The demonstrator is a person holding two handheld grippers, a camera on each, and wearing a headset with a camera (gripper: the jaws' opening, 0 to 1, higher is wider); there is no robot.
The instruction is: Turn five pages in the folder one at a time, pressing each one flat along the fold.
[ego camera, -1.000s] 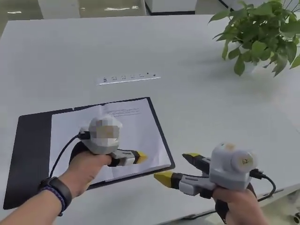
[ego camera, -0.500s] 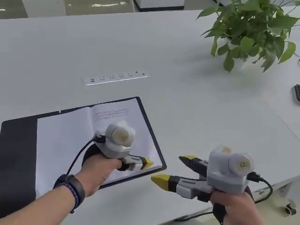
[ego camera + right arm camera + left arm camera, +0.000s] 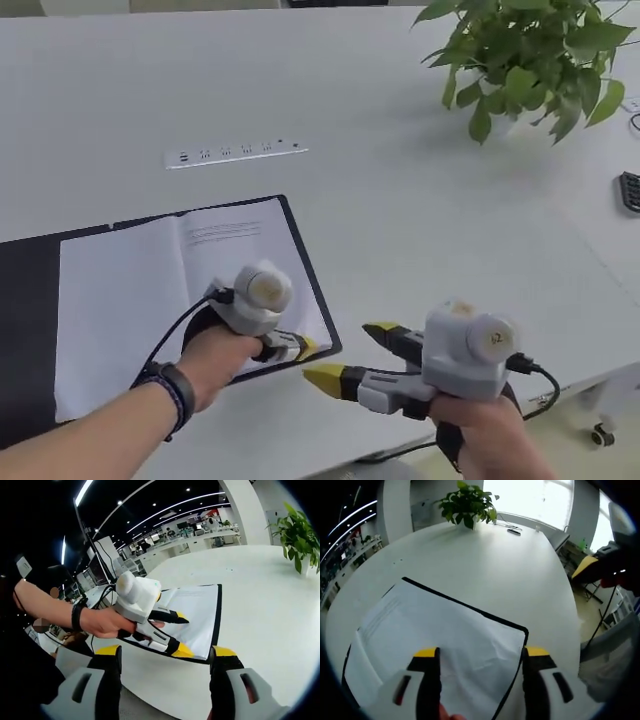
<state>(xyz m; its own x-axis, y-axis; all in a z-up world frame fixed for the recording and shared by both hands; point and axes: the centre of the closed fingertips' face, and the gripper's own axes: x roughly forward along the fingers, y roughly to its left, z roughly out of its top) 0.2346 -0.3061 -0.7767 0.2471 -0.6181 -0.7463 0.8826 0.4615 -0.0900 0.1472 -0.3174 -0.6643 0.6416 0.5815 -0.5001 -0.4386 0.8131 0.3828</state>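
Folder: the flat black folder (image 3: 25, 330) lies open on the white table (image 3: 420, 220), in front of me and to the left. I judge its right-hand white paper page (image 3: 240, 250) is the one to turn next.
Left fingers: my left gripper (image 3: 481, 652) is over the near right corner of this page. Its yellow-tipped fingers (image 3: 426, 670) stand apart with nothing between them. Whether they touch the paper, I cannot tell.
Right fingers: my right gripper (image 3: 165, 651) hangs over bare table, just beside the same corner of the folder. Its fingers are apart too and hold nothing.
Risk, two sheets: if I close too deep at the corner, I may pinch several sheets and turn them as one.
Risk, crease: the paper near the corner already looks a little wrinkled, so a hard pinch or a quick pull could fold or tear it.
Risk, sliding: nothing holds the folder down, so a sideways pull could drag it over the smooth table.
Risk, cable: the thin black cable (image 3: 165, 345) of my left gripper hangs over the left page and may catch the sheet when it comes across.
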